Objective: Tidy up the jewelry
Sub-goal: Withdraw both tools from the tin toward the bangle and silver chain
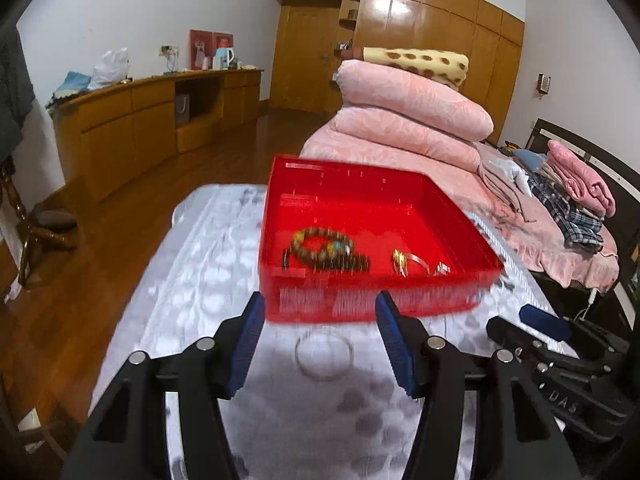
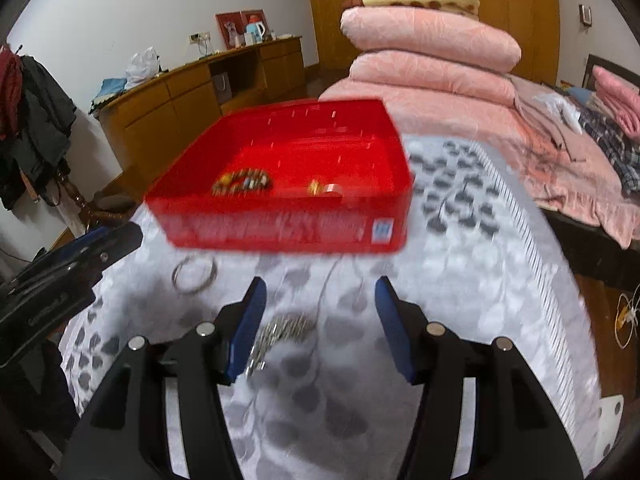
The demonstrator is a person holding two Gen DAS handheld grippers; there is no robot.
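A red plastic tray (image 1: pixel 372 304) (image 2: pixel 280 232) stands on the grey patterned cloth. Inside it lie a brown beaded bracelet (image 1: pixel 320 250) (image 2: pixel 242 182), a gold piece (image 1: pixel 399 261) (image 2: pixel 314 187) and a silver bangle (image 1: pixel 420 262). A thin silver bangle (image 1: pixel 324 354) (image 2: pixel 195 276) lies on the cloth in front of the tray. A silver chain necklace (image 2: pixel 280 330) lies heaped close to my right gripper. My left gripper (image 1: pixel 320 340) is open and empty just above the loose bangle. My right gripper (image 2: pixel 320 324) is open and empty over the necklace.
The cloth-covered table (image 1: pixel 208 264) (image 2: pixel 500 264) drops off at its edges. A bed with stacked pink quilts (image 1: pixel 412 116) (image 2: pixel 432 52) lies beyond. A wooden sideboard (image 1: pixel 152 120) lines the left wall. The right gripper shows in the left wrist view (image 1: pixel 560 344).
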